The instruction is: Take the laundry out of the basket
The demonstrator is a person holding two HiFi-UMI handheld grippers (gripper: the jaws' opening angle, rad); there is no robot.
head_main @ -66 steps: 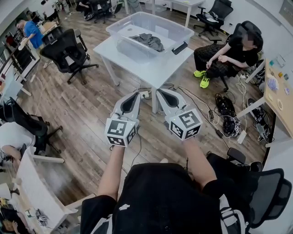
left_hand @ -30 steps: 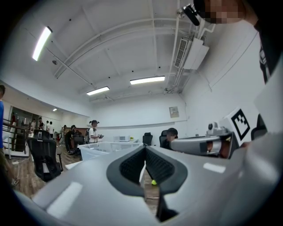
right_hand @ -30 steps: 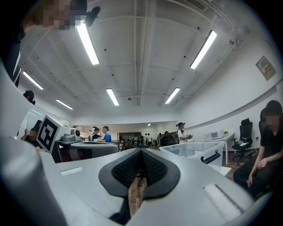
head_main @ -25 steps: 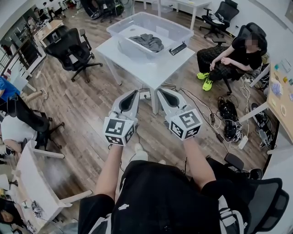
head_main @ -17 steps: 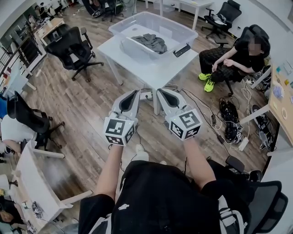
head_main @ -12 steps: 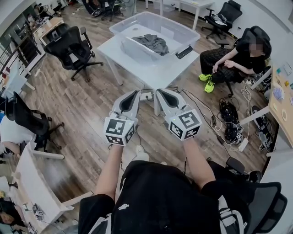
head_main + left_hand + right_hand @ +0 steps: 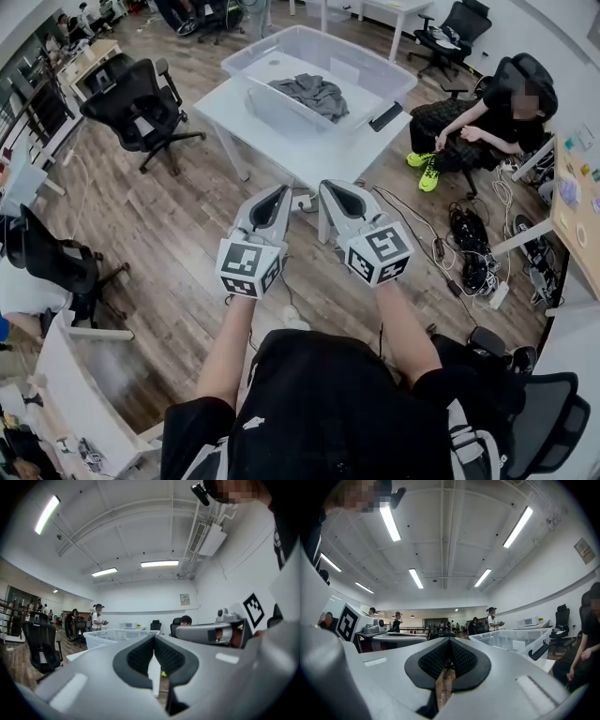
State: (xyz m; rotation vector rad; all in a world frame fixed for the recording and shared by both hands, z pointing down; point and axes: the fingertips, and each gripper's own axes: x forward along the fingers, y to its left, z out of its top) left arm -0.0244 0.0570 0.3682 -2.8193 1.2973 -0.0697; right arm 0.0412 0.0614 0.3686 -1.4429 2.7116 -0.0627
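At far edge of white table [image 7: 319, 150], clear plastic basket [image 7: 361, 56] holds crumpled grey laundry [image 7: 305, 92] mid-floor: straight ahead, well apart from left gripper [image 7: 281, 190] & right gripper [image 7: 327, 186], approx. equidistant. Both jaws closed, nothing held.

Upper centre of the head view: a white table [image 7: 314, 155] on a wood-plank floor [image 7: 178, 234], seen corner-on. Directly on its top, toward the far side, a large clear plastic basket [image 7: 370, 70]. Just beside the basket's right corner, near the table's right edge, a black bar-shaped piece [image 7: 386, 116]; touching the basket or not, impossible to tell.
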